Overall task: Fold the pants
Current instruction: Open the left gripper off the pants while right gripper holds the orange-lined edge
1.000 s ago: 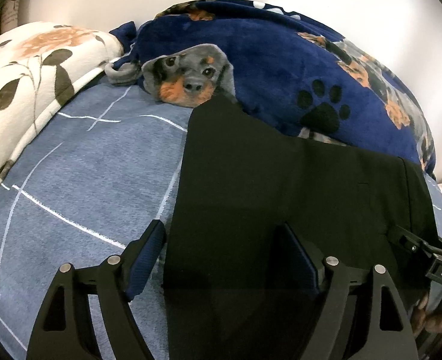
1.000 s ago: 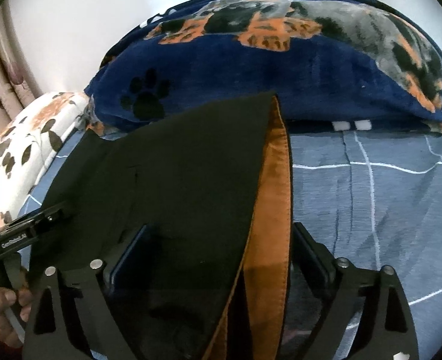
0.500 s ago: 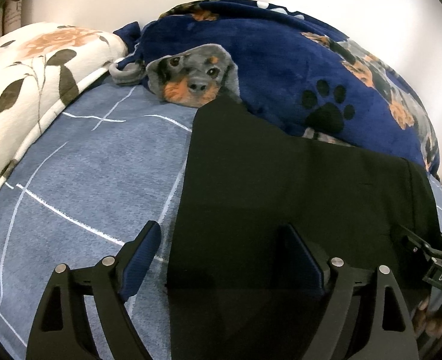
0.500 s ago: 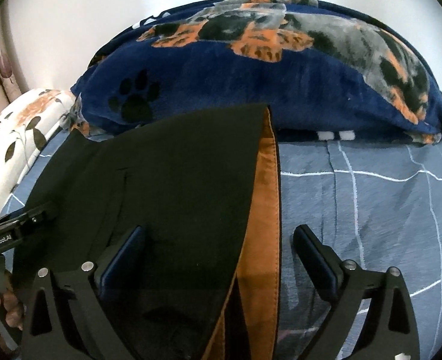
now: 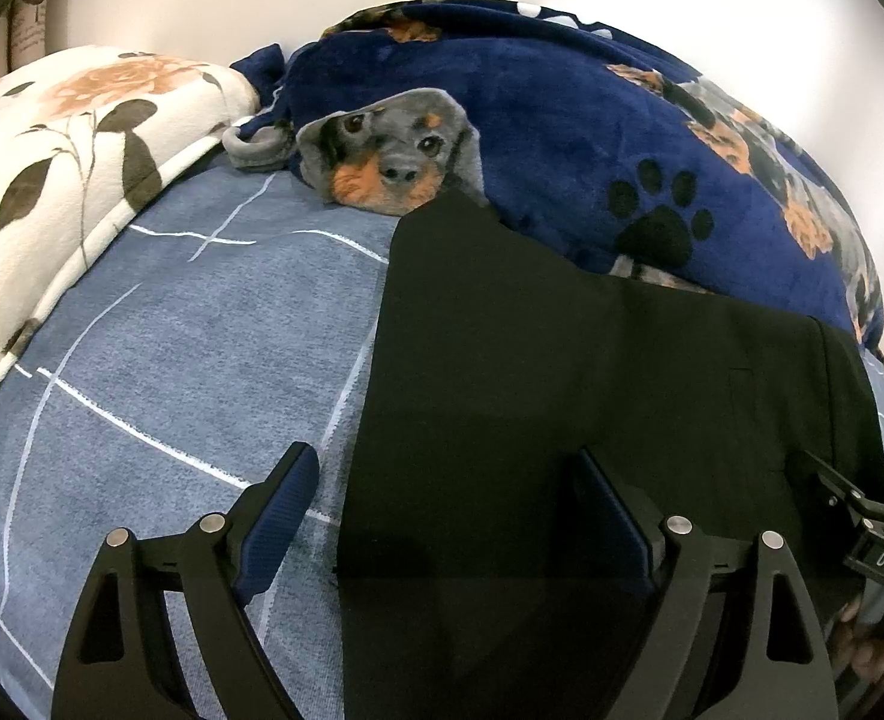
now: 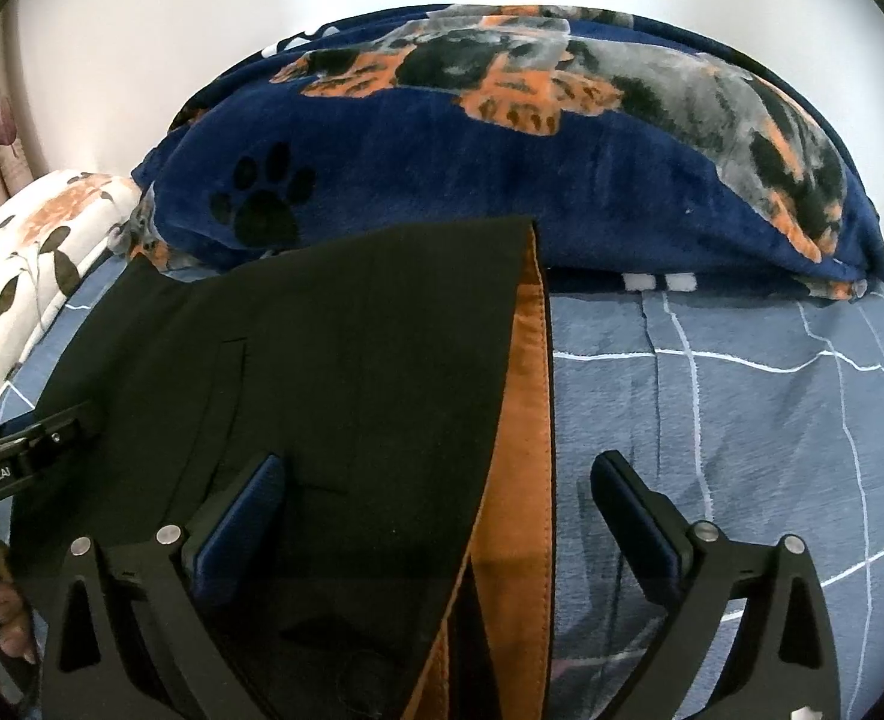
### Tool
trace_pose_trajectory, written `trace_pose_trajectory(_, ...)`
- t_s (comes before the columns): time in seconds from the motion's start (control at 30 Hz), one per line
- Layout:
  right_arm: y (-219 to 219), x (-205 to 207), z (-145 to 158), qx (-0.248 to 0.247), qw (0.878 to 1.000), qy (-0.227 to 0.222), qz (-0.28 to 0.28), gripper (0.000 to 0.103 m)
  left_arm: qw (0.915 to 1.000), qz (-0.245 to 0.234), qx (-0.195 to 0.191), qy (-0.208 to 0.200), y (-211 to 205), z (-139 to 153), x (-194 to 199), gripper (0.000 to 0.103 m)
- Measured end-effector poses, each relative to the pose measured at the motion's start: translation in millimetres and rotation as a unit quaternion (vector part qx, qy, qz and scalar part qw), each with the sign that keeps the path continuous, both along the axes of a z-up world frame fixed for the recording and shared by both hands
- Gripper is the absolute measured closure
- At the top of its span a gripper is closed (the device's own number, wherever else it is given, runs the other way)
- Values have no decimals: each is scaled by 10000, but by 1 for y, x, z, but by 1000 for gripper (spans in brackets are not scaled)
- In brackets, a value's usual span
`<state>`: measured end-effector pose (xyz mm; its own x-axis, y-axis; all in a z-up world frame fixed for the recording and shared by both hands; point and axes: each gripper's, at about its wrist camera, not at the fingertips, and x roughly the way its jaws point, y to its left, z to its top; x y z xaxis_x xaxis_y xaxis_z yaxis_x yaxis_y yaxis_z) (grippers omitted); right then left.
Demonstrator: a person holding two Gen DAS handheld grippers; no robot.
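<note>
Black pants (image 5: pixel 562 372) lie flat on the bed (image 5: pixel 172 360), orange lining (image 6: pixel 520 480) showing along their right edge. Left tool (image 5: pixel 442 516) and right tool (image 6: pixel 442 516), both spread wide and gripping nothing, straddle opposite side edges, apparently placed to fold.

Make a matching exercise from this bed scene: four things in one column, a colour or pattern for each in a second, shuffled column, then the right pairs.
Things:
1. pants
2. bedsheet
3. blanket
4. pillow

Colours or patterns:
A. cream with brown leaves and peach flowers
B. black outside, orange-brown lining along one edge
C. navy with paw prints and dog pictures
D. grey-blue with thin white lines

Pairs: 1-B, 2-D, 3-C, 4-A
</note>
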<state>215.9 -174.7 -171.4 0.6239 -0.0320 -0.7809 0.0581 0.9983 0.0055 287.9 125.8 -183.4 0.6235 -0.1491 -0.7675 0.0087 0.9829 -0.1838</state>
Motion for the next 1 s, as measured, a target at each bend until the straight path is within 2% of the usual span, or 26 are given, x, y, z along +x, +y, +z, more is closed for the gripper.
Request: trace_pose_trajectory(1.0, 2, 3, 1, -159, 9999, -38, -28, 1, 9998, 101, 182, -42, 0, 1, -3, 13)
